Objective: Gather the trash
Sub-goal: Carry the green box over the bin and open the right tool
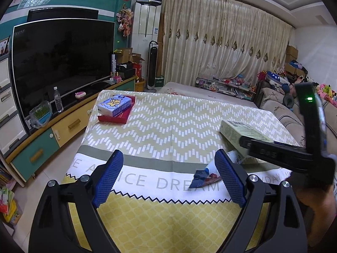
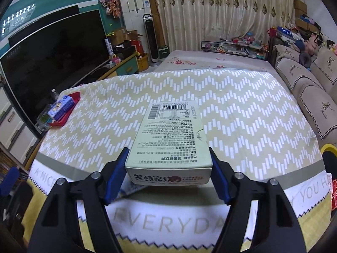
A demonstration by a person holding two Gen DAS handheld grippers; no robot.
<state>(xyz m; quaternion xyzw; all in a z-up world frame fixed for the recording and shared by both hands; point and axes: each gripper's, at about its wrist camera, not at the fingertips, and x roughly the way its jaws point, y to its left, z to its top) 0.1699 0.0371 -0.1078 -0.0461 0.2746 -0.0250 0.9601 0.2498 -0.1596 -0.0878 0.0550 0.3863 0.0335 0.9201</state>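
One tissue pack (image 1: 113,105) sits in the red tray (image 1: 118,118).

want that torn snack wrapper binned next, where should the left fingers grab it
Take the torn wrapper by its jagged free end, coming from above. It lies flat on the tablecloth, its other end tucked behind the open left gripper's right finger and near the carton.

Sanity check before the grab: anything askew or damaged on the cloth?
The green carton sits propped up, its near end overhanging paper scraps beneath it, and its right edge shows a small tear. A torn snack wrapper lies loose near the left gripper. The tissue pack rests in its red tray, nothing spilled.
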